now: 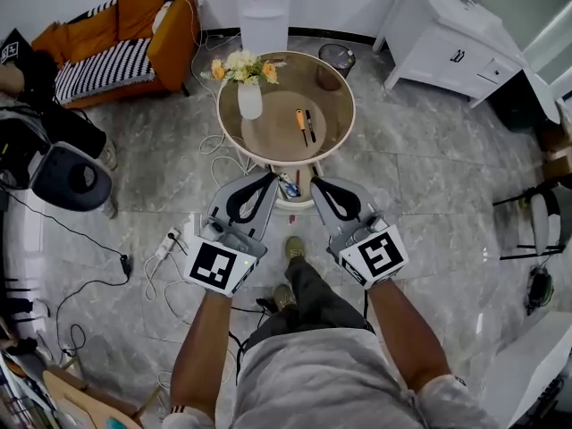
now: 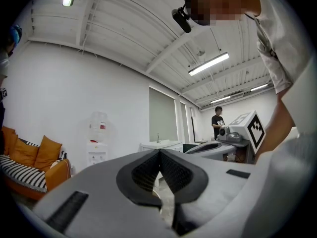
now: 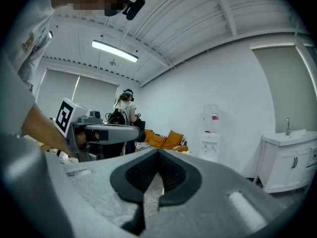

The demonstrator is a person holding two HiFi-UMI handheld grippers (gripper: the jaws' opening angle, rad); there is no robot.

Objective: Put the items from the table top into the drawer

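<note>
My left gripper (image 1: pixel 267 177) and right gripper (image 1: pixel 315 183) hang short of the surface's (image 1: pixel 336 104) near edge, jaws closed and empty, likely poised for the screwdriver (image 1: pixel 300 121) and pen (image 1: pixel 309 125) mid-surface.

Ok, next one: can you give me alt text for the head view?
Seen from above, a person holds the left claw and right claw, both shut and empty, before a round table. On it are a vase of flowers, an orange-handled tool and a black tool.
</note>
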